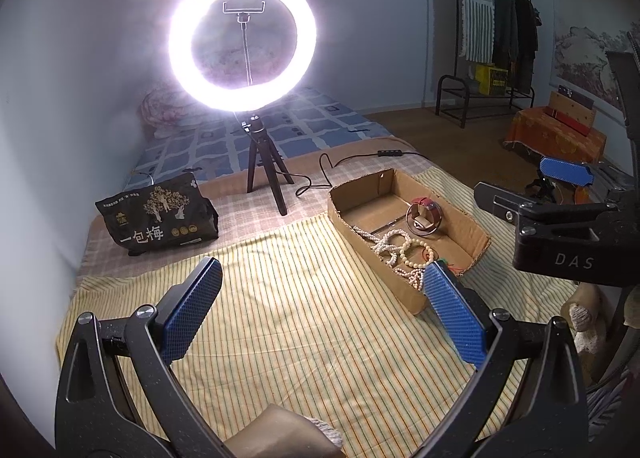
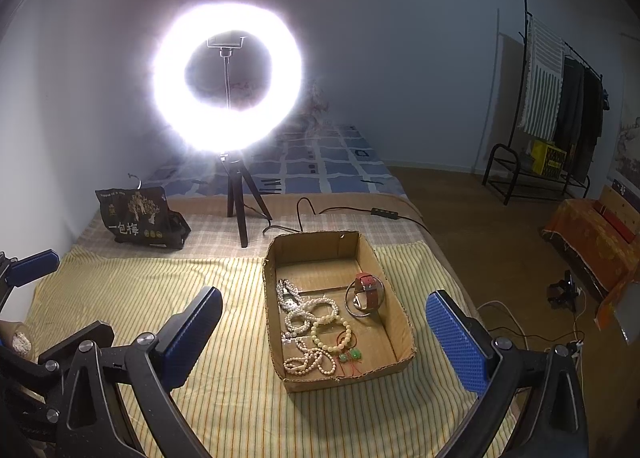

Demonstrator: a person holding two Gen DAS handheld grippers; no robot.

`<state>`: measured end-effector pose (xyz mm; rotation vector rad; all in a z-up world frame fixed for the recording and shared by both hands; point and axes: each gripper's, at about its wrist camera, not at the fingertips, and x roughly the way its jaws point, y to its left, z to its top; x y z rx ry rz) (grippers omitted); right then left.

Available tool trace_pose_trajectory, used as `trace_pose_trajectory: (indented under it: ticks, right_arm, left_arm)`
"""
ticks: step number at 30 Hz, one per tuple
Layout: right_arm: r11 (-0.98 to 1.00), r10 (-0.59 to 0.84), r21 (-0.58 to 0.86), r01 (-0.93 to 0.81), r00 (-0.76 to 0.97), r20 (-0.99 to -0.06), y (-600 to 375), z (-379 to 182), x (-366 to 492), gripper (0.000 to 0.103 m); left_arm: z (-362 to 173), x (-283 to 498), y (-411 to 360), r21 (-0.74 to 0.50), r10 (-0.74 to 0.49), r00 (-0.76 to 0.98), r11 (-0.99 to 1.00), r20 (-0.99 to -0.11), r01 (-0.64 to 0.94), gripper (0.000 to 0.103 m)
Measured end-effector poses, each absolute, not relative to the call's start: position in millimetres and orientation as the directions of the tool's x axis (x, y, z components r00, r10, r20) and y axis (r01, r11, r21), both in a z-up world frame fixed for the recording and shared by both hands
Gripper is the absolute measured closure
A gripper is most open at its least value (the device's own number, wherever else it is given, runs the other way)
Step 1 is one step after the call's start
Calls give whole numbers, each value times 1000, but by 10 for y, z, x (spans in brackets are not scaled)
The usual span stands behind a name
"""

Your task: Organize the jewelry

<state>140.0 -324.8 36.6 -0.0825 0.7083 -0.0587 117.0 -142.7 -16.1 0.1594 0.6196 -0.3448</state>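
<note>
Right wrist | cardboard box [image 2: 394, 362] long axis pointing away | both hand-held grippers [image 2: 324, 322] spread wide, empty

- We see the ring light [image 2: 226, 78] blown out by glare; its rim detail is lost.
- In the left wrist view a blue finger [image 1: 452, 310] hides the near corner of the cardboard box [image 1: 472, 226].
- We cannot separate the tangled pearl strands [image 2: 306, 314].
- The right gripper [image 1: 568, 178] is cut by the frame edge.
</note>
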Motion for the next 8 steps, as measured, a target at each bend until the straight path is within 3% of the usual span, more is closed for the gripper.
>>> trace_pose_trajectory:
  ticks: [8]
  right_arm:
    - [995, -79, -101, 16, 750, -656, -3226, 327, 1396, 0]
  left_arm:
    - [-140, 1159, -1433, 53, -259, 769, 934, -584, 355, 1]
